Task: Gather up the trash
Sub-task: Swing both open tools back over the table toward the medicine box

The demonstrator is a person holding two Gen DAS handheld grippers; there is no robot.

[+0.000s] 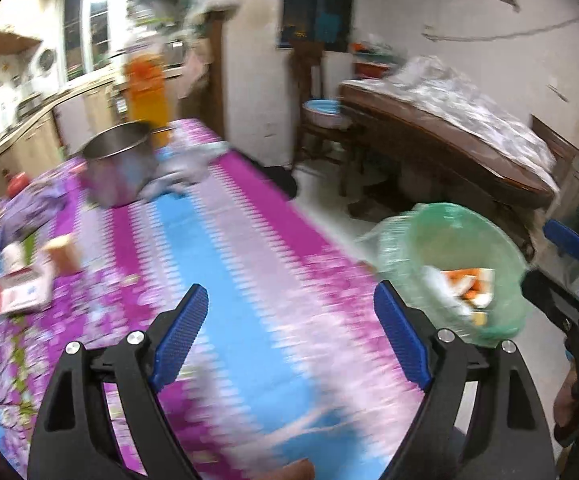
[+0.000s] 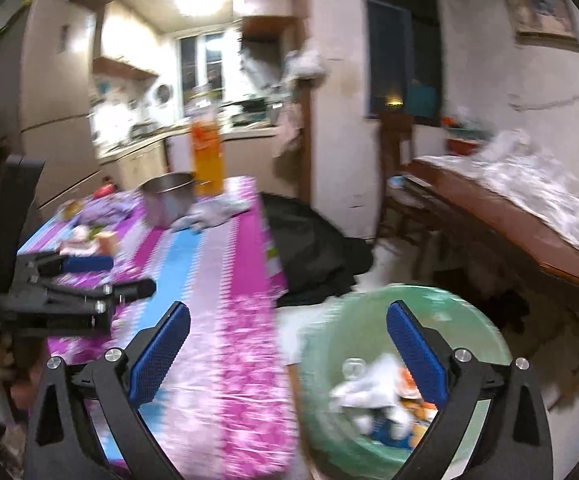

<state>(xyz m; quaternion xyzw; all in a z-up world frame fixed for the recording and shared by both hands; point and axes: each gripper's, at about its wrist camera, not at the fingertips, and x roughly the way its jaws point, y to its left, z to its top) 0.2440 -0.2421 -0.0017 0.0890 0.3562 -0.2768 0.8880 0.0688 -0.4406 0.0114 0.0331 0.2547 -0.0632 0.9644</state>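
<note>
A bin lined with a green bag point(image 1: 455, 268) stands on the floor off the table's right edge; it holds white and orange wrappers point(image 1: 465, 284). It also shows in the right wrist view point(image 2: 401, 376), below my right gripper. My left gripper point(image 1: 291, 322) is open and empty above the flowered tablecloth point(image 1: 225, 280). My right gripper point(image 2: 289, 340) is open and empty, over the table edge and the bin. Loose trash lies at the table's left: a red-and-white carton point(image 1: 21, 292), a brown cup point(image 1: 65, 256) and purple wrapping point(image 1: 29, 208). Both views are blurred.
A steel pot point(image 1: 119, 168), a grey cloth point(image 1: 185, 172) and an orange juice bottle point(image 1: 147, 92) stand at the table's far end. A dark wooden table point(image 1: 449, 148) with plastic sheeting is to the right. A black bag point(image 2: 313, 252) lies on the floor.
</note>
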